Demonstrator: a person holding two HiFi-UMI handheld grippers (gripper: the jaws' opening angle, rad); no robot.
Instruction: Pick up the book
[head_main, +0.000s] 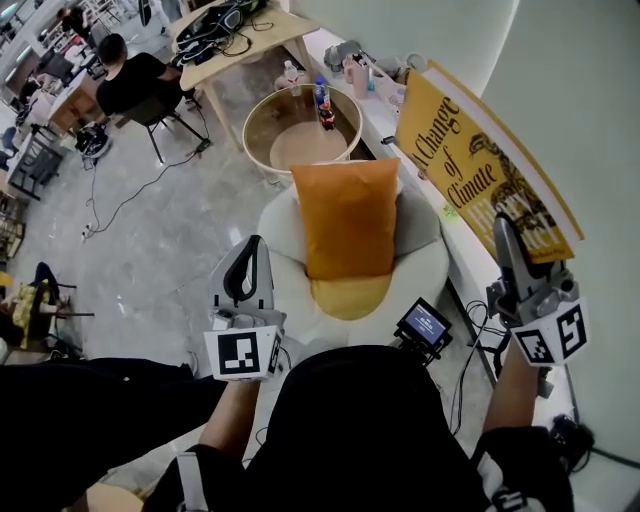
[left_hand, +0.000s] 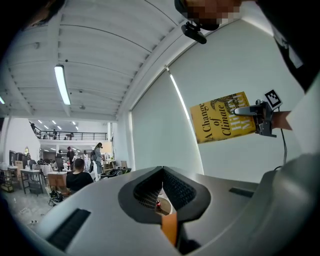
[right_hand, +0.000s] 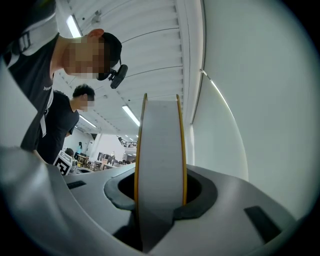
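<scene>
A yellow book (head_main: 470, 165) titled "A Change of Climate" is held up in the air at the right, against the white wall. My right gripper (head_main: 505, 235) is shut on its lower edge. In the right gripper view the book's white page edge (right_hand: 160, 150) stands upright between the two jaws of that gripper (right_hand: 160, 172). The left gripper view also catches the book (left_hand: 220, 122), with the right gripper (left_hand: 242, 111) clamped on its right end. My left gripper (head_main: 255, 245) is low at the left, pointing level. Its tips meet, with nothing between them (left_hand: 162, 170).
A white armchair (head_main: 430, 265) with an orange cushion (head_main: 348, 215) stands straight ahead. Behind it is a round table (head_main: 258, 125) with bottles. A white ledge (head_main: 465, 260) runs along the right wall. A small screen device (head_main: 424, 327) is near my knee. People sit at desks at the far left.
</scene>
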